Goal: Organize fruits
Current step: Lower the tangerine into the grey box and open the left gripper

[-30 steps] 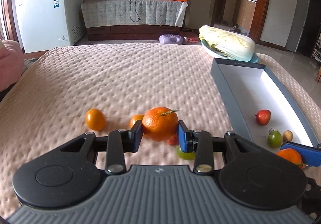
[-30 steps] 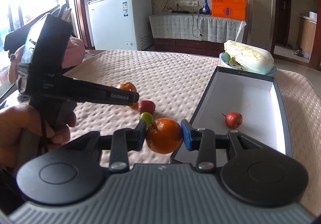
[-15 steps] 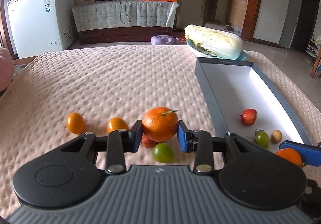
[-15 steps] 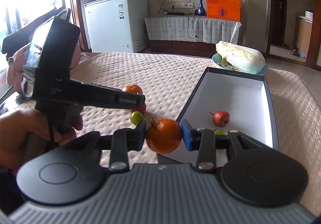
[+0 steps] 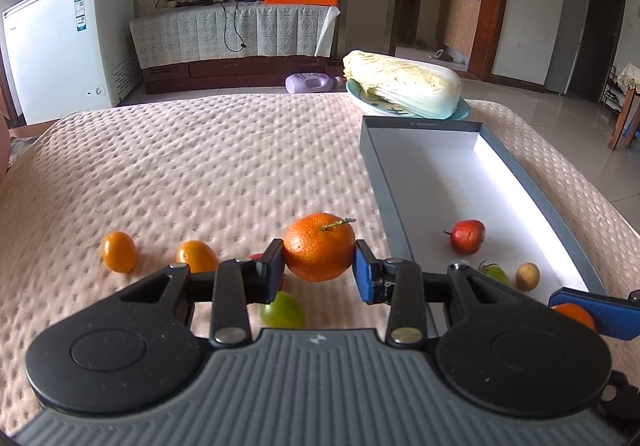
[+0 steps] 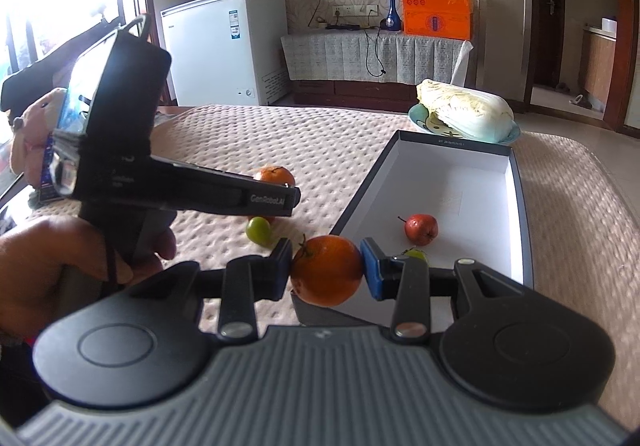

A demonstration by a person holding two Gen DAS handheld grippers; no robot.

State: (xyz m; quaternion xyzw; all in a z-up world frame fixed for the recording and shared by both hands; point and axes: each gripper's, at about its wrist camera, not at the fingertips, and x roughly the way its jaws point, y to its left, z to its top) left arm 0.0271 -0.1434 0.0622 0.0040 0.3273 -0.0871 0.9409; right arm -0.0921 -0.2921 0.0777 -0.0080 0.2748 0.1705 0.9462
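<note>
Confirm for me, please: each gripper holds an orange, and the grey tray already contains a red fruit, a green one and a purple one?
Not quite: the third fruit in the grey tray is yellowish-brown, not purple, as the left wrist view shows. The rest stands: the left gripper and right gripper each hold an orange, and red and green fruits lie inside.

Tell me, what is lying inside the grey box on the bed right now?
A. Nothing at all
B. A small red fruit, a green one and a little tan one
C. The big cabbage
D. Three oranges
B: in the left wrist view the grey box holds a small red fruit, a green one and a little tan one; the cabbage sits on a plate beyond it.
</note>
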